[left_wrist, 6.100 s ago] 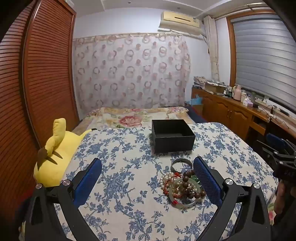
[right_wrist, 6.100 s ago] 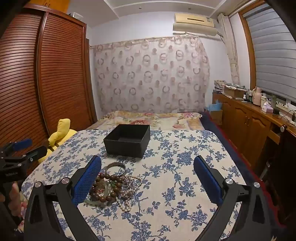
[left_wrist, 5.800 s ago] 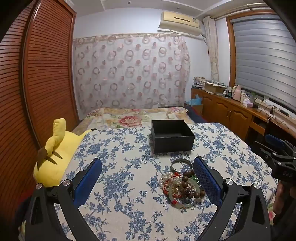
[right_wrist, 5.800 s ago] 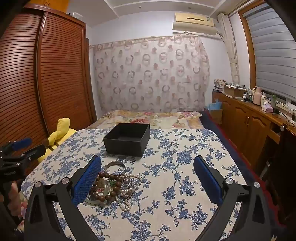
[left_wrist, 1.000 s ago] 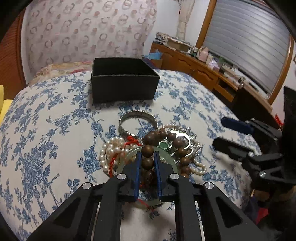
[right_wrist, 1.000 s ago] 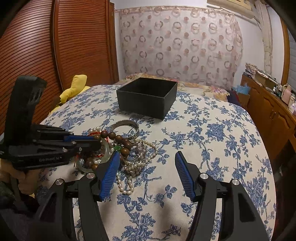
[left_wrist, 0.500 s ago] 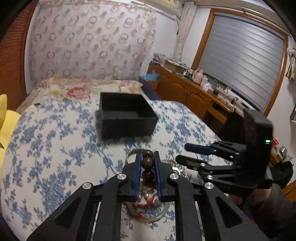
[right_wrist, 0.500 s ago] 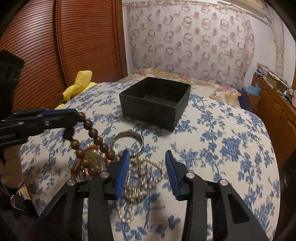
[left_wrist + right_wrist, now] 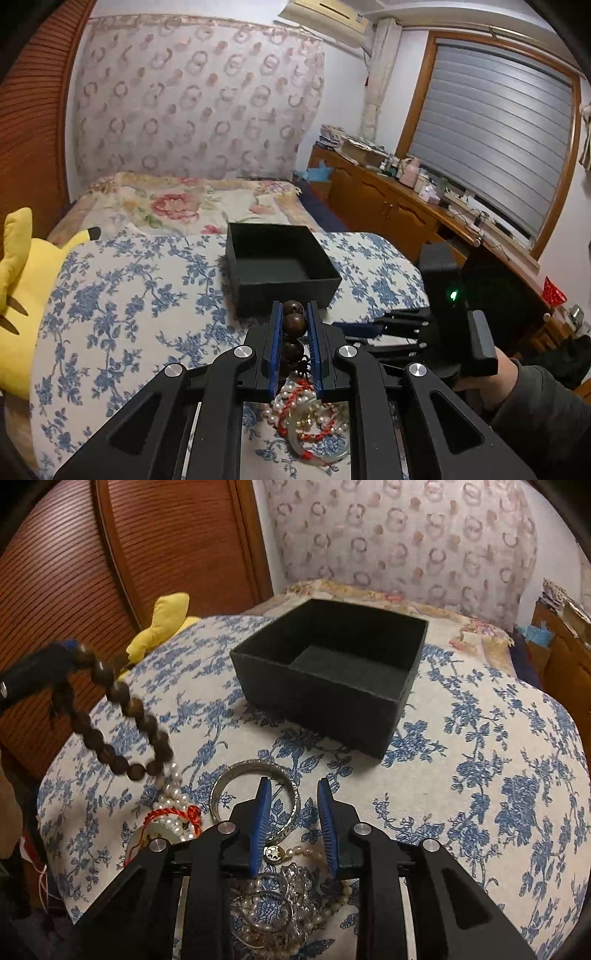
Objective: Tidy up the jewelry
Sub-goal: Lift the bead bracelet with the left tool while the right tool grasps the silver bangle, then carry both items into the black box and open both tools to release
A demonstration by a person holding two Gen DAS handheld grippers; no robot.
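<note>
A: So, from the left side first: what is the left hand-held gripper (image 9: 294, 325) doing?

B: It is closed on the wooden bead bracelet (image 9: 122, 723). In its own view, round brown beads sit between the two blue pads. In the right wrist view the loop hangs in the air, above the flowered surface (image 9: 480, 775) and left of the black box (image 9: 328, 679). I judge the step is carrying this bracelet to the box.

A: What does the next move need?

B: I think the bracelet must go over the near wall of the box before the pads open. One pearl strand (image 9: 173, 794) seems to reach up to the lowest beads; I cannot tell if it is caught, so it might be dragged along.

A: And in the middle?

B: The rest of the pile lies on the surface: a red cord (image 9: 170, 814) around a pale ring, a silver bangle (image 9: 255, 797) with a patterned rim, thin silver rings and small pearls. The box is square, matt, dark inside, and nothing is in it.

A: And the right hand-held gripper (image 9: 294, 823)?

B: Its pads stand narrowly apart just above the bangle and hold nothing. Next it must go down onto one piece only.
</note>
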